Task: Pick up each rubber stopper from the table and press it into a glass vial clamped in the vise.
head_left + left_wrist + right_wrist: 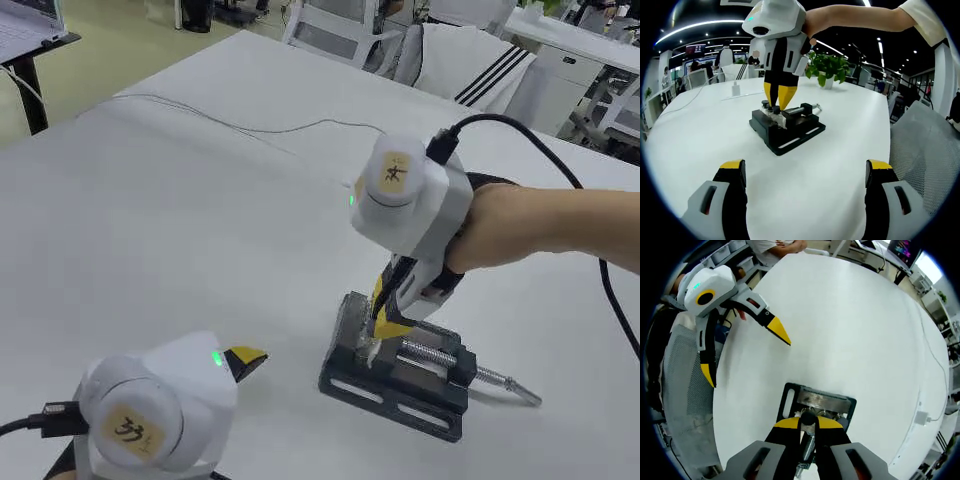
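Note:
A black vise [395, 385] stands on the white table [180, 220], right of centre. My right gripper [383, 326] points down into the vise's jaws, shut on a dark rubber stopper [808, 417]. The stopper sits just over the clamped vials [769, 105] between the yellow fingertips [789, 423]. Whether it touches a vial I cannot tell. The vise [816, 399] lies right under those tips. My left gripper [805, 167] hovers low over the table, open and holding nothing, a short way from the vise [787, 127]. Its one fingertip [247, 357] points toward the vise.
A thin cable [250, 128] runs across the far part of the table to a white adapter [736, 89]. The vise's screw handle [500, 380] sticks out to the right. Chairs [330, 30] line the far edge, and a potted plant [827, 67] stands on the table.

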Tool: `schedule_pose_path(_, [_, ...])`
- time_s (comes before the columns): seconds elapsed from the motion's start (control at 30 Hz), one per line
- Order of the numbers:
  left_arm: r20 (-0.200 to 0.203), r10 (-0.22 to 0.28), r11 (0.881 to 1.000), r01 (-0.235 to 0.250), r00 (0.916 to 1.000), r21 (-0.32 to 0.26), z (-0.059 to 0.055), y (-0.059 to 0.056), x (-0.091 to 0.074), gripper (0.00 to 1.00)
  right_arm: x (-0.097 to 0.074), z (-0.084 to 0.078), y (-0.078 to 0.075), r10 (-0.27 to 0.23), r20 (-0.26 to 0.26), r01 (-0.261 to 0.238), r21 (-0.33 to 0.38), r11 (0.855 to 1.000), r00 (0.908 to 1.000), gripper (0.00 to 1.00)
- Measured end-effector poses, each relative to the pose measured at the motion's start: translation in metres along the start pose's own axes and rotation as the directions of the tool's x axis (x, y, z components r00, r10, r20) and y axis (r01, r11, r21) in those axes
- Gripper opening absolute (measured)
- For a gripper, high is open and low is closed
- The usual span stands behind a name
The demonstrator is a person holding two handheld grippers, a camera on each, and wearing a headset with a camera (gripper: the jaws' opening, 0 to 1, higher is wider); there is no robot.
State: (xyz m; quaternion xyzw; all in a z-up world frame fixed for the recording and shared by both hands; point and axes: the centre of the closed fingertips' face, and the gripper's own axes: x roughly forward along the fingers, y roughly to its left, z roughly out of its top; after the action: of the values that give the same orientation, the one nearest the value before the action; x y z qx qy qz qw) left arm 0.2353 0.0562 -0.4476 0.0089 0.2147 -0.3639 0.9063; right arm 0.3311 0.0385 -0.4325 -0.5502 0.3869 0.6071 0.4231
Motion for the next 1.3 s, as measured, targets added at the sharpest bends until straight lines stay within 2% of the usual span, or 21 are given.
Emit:
schedule_pose_path(0.4, [-0.006, 0.001, 1.0, -0.001, 1.0, -0.001, 0.0, 0.002, -0.002, 0.99, 0.0, 0.0, -0.002, 0.003, 0.007, -0.003, -0.047, 0.999, 1.0, 0.07])
schedule_pose_path(0.63, [-0.007, -0.001, 1.0, 0.001, 1.0, -0.002, -0.002, 0.001, -0.002, 0.99, -0.001, -0.001, -0.001, 0.012, 0.014, -0.011, -0.04, 0.999, 0.9998, 0.11])
schedule_pose_path(0.73, [-0.007, 0.0, 1.0, 0.0, 1.0, -0.001, -0.001, 0.002, -0.003, 0.99, -0.006, -0.003, -0.003, -0.003, 0.017, 0.004, -0.047, 0.999, 0.9999, 0.12])
schedule_pose_path(0.93, [-0.008, 0.004, 1.0, -0.004, 1.0, 0.001, -0.001, 0.005, -0.004, 0.99, -0.014, -0.002, -0.003, 0.002, 0.051, -0.001, -0.031, 1.0, 0.9987, 0.07])
schedule_pose_path(1.3, [-0.007, 0.006, 1.0, -0.006, 1.0, -0.003, -0.002, 0.007, -0.003, 0.99, -0.008, 0.002, -0.002, 0.015, 0.076, -0.013, -0.022, 1.0, 0.997, 0.03])
